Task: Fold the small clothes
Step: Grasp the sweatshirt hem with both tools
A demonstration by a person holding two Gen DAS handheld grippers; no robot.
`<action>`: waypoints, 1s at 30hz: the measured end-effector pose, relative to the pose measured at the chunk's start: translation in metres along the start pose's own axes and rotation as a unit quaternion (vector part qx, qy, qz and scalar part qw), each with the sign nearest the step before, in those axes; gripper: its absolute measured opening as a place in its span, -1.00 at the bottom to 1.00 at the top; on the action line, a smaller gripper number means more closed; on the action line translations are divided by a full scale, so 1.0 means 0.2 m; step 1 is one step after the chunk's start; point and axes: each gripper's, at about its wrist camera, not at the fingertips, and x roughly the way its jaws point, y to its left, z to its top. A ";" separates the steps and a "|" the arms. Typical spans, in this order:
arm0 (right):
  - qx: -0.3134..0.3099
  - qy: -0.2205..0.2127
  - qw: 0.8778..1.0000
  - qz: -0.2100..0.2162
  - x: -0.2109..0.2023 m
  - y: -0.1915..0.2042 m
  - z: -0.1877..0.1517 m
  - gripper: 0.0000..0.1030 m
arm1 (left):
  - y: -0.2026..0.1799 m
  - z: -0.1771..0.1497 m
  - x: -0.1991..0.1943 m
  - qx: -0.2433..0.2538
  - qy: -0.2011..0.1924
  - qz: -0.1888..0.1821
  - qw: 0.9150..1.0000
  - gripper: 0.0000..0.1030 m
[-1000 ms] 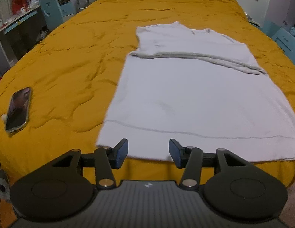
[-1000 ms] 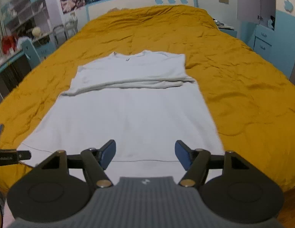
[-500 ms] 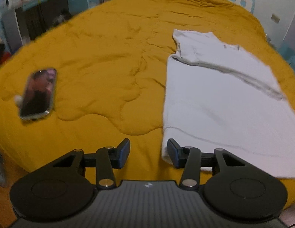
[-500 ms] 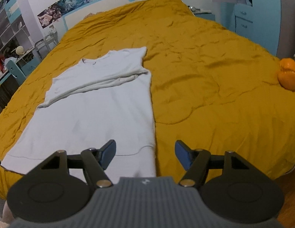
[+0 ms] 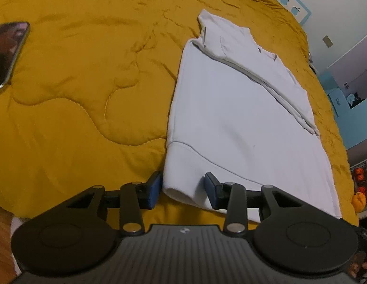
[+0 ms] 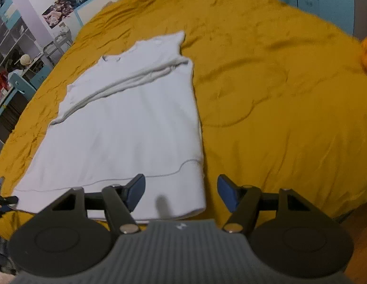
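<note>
So the mustard quilted bedspread point(image 5: 88, 82) is soft and puffy with stitched swirls, meaning the pads will sink in a bit. Go in low and scoop under the hem rather than pinching from above.

The white t-shirt point(image 5: 230, 118) lies flat on it, sleeves already folded across the chest, thin smooth knit with a stitched hem band at the near edge.

The left gripper point(image 5: 182, 190) straddles the near-left hem corner, its jaws about half open and just been closing, cloth between them but not clamped yet. The right gripper point(image 6: 181, 194) hangs over the near-right hem corner, jaws wide, holding nothing.

I'd grab both corners evenly, catching both layers, then lift together toward the collar. There's a phone point(image 5: 8, 49) off left, glossy, well apart.
</note>
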 end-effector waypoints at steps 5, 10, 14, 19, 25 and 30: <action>0.019 0.025 0.999 0.028 0.06 0.01 -0.01 0.03 | 0.02 0.03 0.02 -0.016 0.014 -0.021 1.000 -0.08; 0.021 0.025 0.999 0.019 0.09 0.03 -0.02 -0.66 | 0.02 0.04 0.04 -0.029 0.020 -0.045 0.998 -0.82; 0.033 0.022 0.999 0.026 0.07 0.01 -0.01 -0.94 | -0.02 0.04 0.01 -0.006 0.012 -0.041 0.999 -0.86; 0.047 0.005 0.998 0.044 0.02 0.02 0.02 -0.95 | -0.02 0.06 -0.06 -0.020 -0.006 -0.075 0.997 -0.88; 0.069 -0.024 0.994 0.079 -0.02 0.06 0.14 -0.96 | -0.11 0.15 -0.12 0.002 -0.046 -0.112 0.993 -0.88; 0.081 -0.047 0.991 0.098 0.00 0.10 0.30 -0.96 | -0.19 0.28 -0.10 0.025 -0.068 -0.131 0.989 -0.89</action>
